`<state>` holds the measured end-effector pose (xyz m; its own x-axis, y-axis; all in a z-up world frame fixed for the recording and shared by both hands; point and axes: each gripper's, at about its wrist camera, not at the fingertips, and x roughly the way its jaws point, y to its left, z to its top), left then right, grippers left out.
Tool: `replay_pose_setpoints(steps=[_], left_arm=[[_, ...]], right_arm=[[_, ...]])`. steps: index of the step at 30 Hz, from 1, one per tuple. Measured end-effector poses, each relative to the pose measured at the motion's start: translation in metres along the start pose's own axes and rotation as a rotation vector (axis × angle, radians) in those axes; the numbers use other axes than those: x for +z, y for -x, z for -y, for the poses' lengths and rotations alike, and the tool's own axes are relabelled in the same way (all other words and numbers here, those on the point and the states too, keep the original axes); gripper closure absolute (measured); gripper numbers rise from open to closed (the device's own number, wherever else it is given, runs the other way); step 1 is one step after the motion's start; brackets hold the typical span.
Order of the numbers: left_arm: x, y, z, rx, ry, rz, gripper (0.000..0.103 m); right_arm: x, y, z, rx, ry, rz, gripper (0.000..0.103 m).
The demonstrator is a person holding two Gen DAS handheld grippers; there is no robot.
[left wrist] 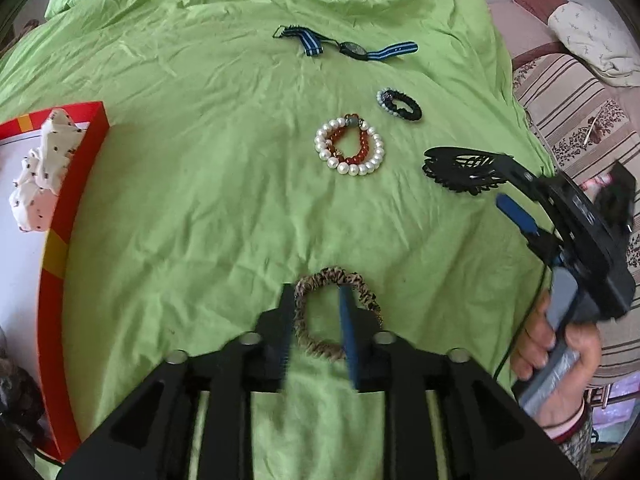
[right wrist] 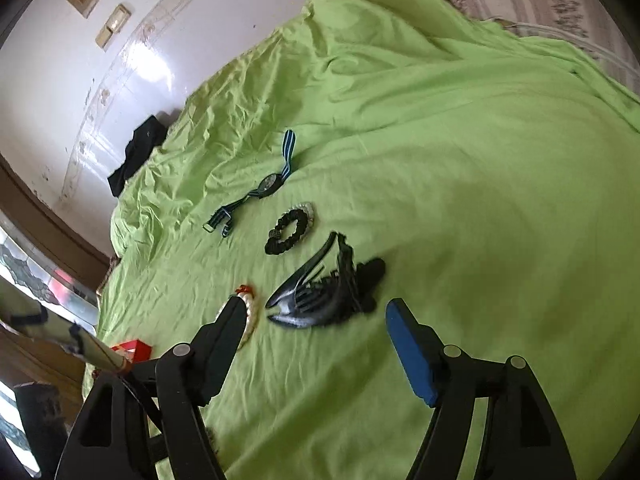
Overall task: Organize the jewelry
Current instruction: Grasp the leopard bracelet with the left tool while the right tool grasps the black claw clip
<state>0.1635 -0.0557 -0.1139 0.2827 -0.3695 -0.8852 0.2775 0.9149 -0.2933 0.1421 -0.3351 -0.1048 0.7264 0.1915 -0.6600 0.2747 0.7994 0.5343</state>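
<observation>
Left gripper (left wrist: 316,300): jaws narrow but parted, straddling one side of the leopard-print fabric scrunchie (left wrist: 338,314); whether the pads press the fabric I cannot tell.
Leopard scrunchie: flat on the wrinkled lime-green bedsheet (left wrist: 180,208), right at the left fingertips, near the bottom of the left wrist view.
Right gripper (right wrist: 316,312): jaws wide, nothing between the pads; the black plastic claw hair clip (right wrist: 316,300) lies on the sheet just ahead of the gap.
Right hand (left wrist: 560,356): wrapped round the grey handle, seen at the right edge of the left wrist view.
Bracelets: a white pearl bracelet (left wrist: 352,160) ringing a red bead bracelet (left wrist: 352,148), touching, mid-sheet, well ahead of the scrunchie.
Black scrunchie (left wrist: 400,105): beyond the pearls, to their right, with a small beaded band touching it.
Watch: blue-striped fabric-strap wristwatch (left wrist: 352,49), farthest out, straps spread flat.
Box: red-edged cardboard box (left wrist: 60,216) at the sheet's left edge, with a white dotted fabric scrunchie (left wrist: 44,168) inside.
</observation>
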Motion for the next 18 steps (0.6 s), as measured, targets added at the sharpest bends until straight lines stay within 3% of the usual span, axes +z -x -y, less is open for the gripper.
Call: replay_pose_setpoints(steps=[5,6,7,8,9,11,12,14,18], left_arm=[[0.000,-0.021,0.000,-0.016,0.007,-0.035,0.063],[0.000,-0.025,0.000,-0.017,0.013,-0.041,0.063],[-0.001,-0.029,0.001,-0.013,0.016,-0.045,0.063],[-0.003,-0.029,0.004,-0.005,0.008,-0.038,0.063],[-0.003,-0.029,0.006,-0.001,0.002,-0.037,0.063],[-0.005,-0.028,0.007,-0.017,0.010,-0.061,0.092],[-0.006,-0.028,0.006,-0.049,0.032,-0.093,0.098],[-0.008,-0.022,0.004,-0.057,0.049,-0.087,0.098],[-0.014,0.006,0.008,-0.074,0.041,-0.045,0.098]], right_arm=[[0.002,-0.023,0.003,0.026,0.015,-0.049,0.030],[0.002,-0.023,0.003,0.037,0.017,-0.056,0.044],[0.002,-0.024,0.004,0.045,0.013,-0.069,0.067],[0.003,-0.026,0.007,0.070,-0.002,-0.088,0.076],[0.002,-0.027,0.009,0.083,-0.016,-0.096,0.078],[0.003,-0.025,0.014,0.115,-0.059,-0.099,0.080],[0.003,-0.022,0.016,0.132,-0.074,-0.094,0.083],[0.005,-0.017,0.016,0.156,-0.089,-0.084,0.097],[0.007,-0.006,0.012,0.189,-0.103,-0.066,0.098]])
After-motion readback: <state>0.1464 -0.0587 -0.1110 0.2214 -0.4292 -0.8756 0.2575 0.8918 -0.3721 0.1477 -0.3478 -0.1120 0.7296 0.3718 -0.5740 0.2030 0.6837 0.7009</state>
